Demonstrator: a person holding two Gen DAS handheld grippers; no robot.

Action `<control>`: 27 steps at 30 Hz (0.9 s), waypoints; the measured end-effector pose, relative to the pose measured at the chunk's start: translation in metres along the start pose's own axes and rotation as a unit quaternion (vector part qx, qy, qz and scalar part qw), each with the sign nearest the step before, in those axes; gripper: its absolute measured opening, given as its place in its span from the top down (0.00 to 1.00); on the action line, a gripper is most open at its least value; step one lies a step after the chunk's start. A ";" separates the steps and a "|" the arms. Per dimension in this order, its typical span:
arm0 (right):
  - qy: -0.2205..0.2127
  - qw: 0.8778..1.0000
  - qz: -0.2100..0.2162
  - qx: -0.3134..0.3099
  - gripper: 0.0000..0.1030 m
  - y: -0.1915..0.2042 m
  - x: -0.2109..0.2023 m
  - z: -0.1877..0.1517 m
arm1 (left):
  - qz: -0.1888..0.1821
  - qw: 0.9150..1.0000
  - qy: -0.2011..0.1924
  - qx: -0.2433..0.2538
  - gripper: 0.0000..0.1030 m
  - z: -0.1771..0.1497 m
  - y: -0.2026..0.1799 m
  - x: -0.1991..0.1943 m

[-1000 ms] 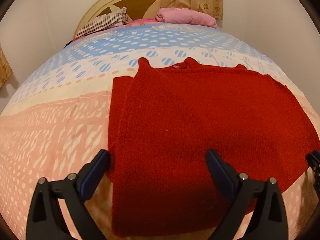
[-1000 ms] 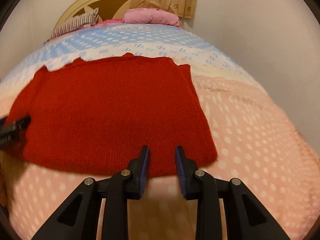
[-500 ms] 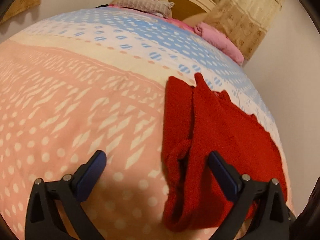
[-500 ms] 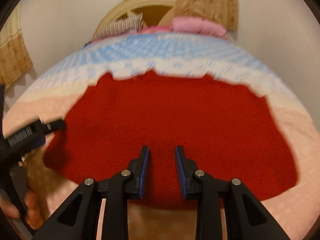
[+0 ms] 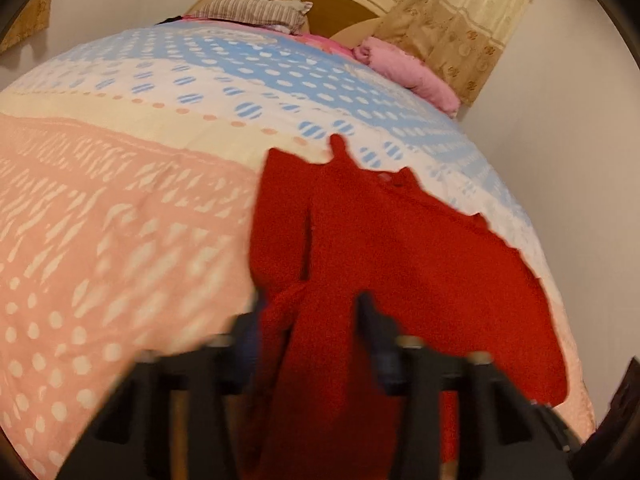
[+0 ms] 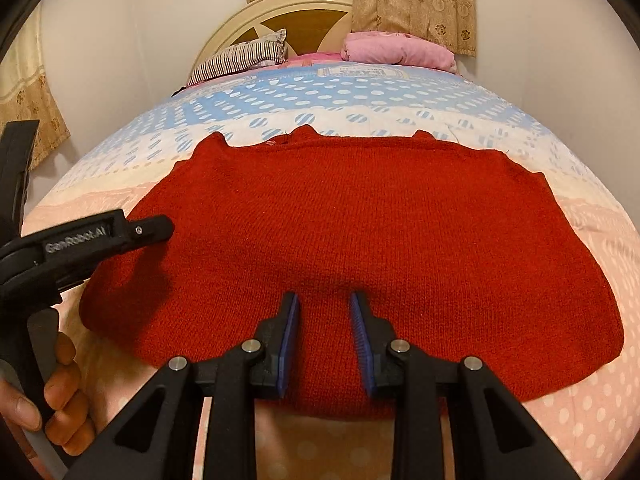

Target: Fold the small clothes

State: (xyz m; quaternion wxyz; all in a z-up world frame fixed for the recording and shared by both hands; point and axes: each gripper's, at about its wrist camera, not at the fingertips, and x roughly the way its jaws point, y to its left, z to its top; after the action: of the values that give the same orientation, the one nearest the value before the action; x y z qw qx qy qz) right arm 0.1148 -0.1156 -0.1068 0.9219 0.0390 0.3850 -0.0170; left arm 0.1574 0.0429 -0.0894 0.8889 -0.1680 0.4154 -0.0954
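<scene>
A red knitted sweater (image 6: 360, 220) lies spread flat on the bed, neckline toward the headboard. In the left wrist view its left edge (image 5: 280, 240) is bunched into a fold that runs up between the fingers of my left gripper (image 5: 312, 316). Those jaws are closing and the cloth fills the gap between them; this view is blurred. From the right wrist view the left gripper (image 6: 148, 232) sits at the sweater's left edge, held by a person's hand (image 6: 60, 392). My right gripper (image 6: 324, 320) hovers over the sweater's lower middle, jaws a little apart with nothing pinched.
The bedspread (image 6: 580, 408) is pink with white dots near me, cream and blue farther off. A striped pillow (image 6: 244, 56) and a pink pillow (image 6: 396, 48) lie against the round headboard (image 6: 280, 12). Curtains (image 6: 412, 0) hang behind; a wall (image 5: 560, 160) runs along the bed's right side.
The left gripper's jaws went from wide apart to narrow around the sweater's bunched left edge, and its view rolled. The right gripper slid from the sweater's lower right corner to its lower middle.
</scene>
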 end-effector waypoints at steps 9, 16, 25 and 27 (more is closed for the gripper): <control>-0.009 0.998 0.038 0.048 0.73 -0.016 -0.003 -0.001 | 0.004 0.973 -0.060 0.225 0.74 -0.015 -0.108 -0.015; -0.014 0.990 0.084 0.112 0.72 -0.037 -0.004 -0.005 | -0.027 0.973 -0.044 0.226 0.74 -0.025 -0.105 0.005; -0.033 0.977 0.159 0.141 0.60 -0.065 -0.019 0.026 | -0.057 0.976 -0.051 0.203 0.74 -0.031 -0.102 0.002; -0.032 0.969 0.194 0.149 0.35 -0.067 -0.014 0.049 | -0.054 0.975 -0.054 0.208 0.74 -0.033 -0.104 0.001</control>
State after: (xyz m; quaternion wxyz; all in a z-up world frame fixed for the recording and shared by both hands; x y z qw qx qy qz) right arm 0.1358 -0.1869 -0.0664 0.9033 0.2492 0.3333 0.1042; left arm 0.1297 -0.0607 -0.0704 0.9192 -0.0066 0.3279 -0.2179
